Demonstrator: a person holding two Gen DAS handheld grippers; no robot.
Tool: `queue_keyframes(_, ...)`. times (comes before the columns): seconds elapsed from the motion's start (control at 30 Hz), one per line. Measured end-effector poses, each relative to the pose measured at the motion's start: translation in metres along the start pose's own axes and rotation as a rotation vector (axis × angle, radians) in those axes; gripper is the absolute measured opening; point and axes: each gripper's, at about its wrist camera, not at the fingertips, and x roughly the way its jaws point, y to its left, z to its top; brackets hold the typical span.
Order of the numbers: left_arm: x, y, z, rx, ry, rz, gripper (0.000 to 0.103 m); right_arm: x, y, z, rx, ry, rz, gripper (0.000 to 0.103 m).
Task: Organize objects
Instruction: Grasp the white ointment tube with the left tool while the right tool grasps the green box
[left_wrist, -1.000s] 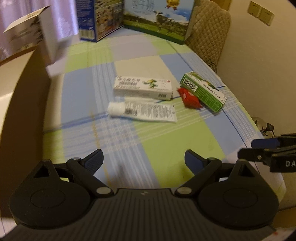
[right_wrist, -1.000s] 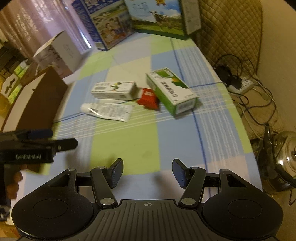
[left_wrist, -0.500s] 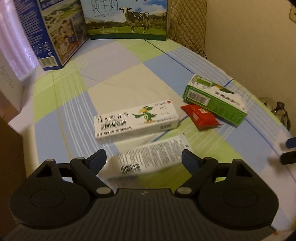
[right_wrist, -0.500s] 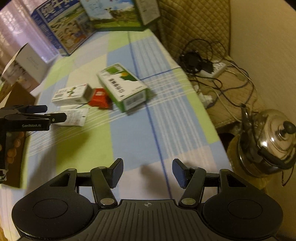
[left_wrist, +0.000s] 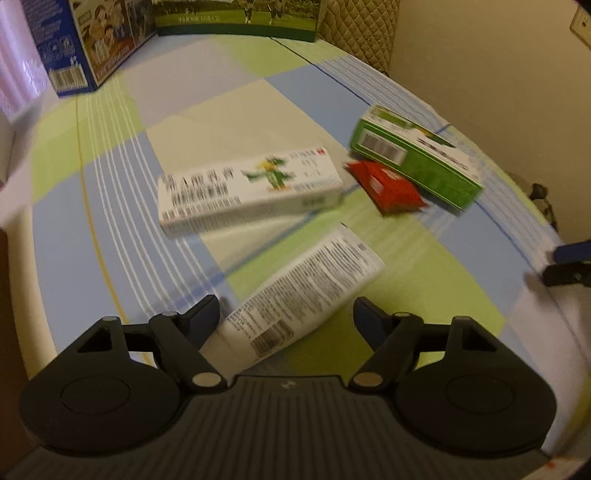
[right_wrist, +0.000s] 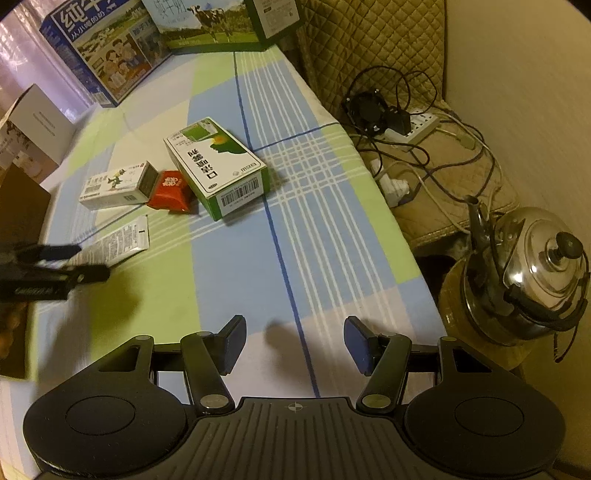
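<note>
A white printed tube (left_wrist: 299, 291) lies on the checked tablecloth (left_wrist: 110, 221), its near end between the fingers of my left gripper (left_wrist: 286, 314). The jaws are closing; the left pad is at the tube's edge and the right pad stands clear of it. Behind it lie a white carton with a green bird (left_wrist: 247, 188), a red packet (left_wrist: 388, 184) and a green box (left_wrist: 417, 162). My right gripper (right_wrist: 295, 341) hovers open and holds nothing, near the table's front right edge. From there the left gripper (right_wrist: 90, 261) shows over the tube (right_wrist: 118, 242).
Two large milk cartons (right_wrist: 107, 55) (right_wrist: 210, 22) stand at the back, a white box (right_wrist: 37, 125) at the left. Off the table's right edge are a steel kettle (right_wrist: 532, 273), a power strip with cables (right_wrist: 417, 125) and a quilted chair (right_wrist: 369, 37).
My left gripper came down and forward over the tube, its jaws narrowing around the tube's near end. The right gripper dropped a little and swung right, jaws unchanged.
</note>
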Motion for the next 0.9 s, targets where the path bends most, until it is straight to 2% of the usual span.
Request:
queue_keyframes(0.23, -0.013, -0.022, -0.024, -0.034, 0.015, -0.082, 0.063, 0.000, -0.002, 0.001, -0.008, -0.001, -0.007, 0.056)
queue_keyframes(0.33, -0.013, -0.030, -0.024, -0.043, 0.010, -0.087, 0.059, 0.000, -0.002, 0.002, -0.012, -0.003, -0.016, 0.056)
queue_keyframes(0.4, -0.008, -0.034, -0.021, -0.034, 0.014, -0.058, 0.057, -0.001, -0.003, 0.001, -0.012, -0.004, -0.015, 0.056)
queue_keyframes(0.47, -0.003, -0.037, -0.017, -0.013, 0.020, -0.025, 0.048, -0.002, -0.005, 0.001, -0.009, -0.005, -0.012, 0.056)
queue_keyframes(0.6, 0.000, -0.040, -0.015, 0.041, 0.018, 0.009, 0.043, -0.002, -0.007, 0.002, -0.006, -0.009, -0.015, 0.056)
queue_keyframes(0.67, -0.001, -0.040, -0.017, 0.053, 0.014, 0.024, 0.037, -0.001, -0.008, 0.004, -0.007, -0.014, -0.015, 0.056)
queue_keyframes(0.9, -0.013, -0.025, -0.035, -0.048, 0.011, 0.051, 0.034, -0.001, 0.006, 0.020, -0.116, -0.089, 0.031, 0.056)
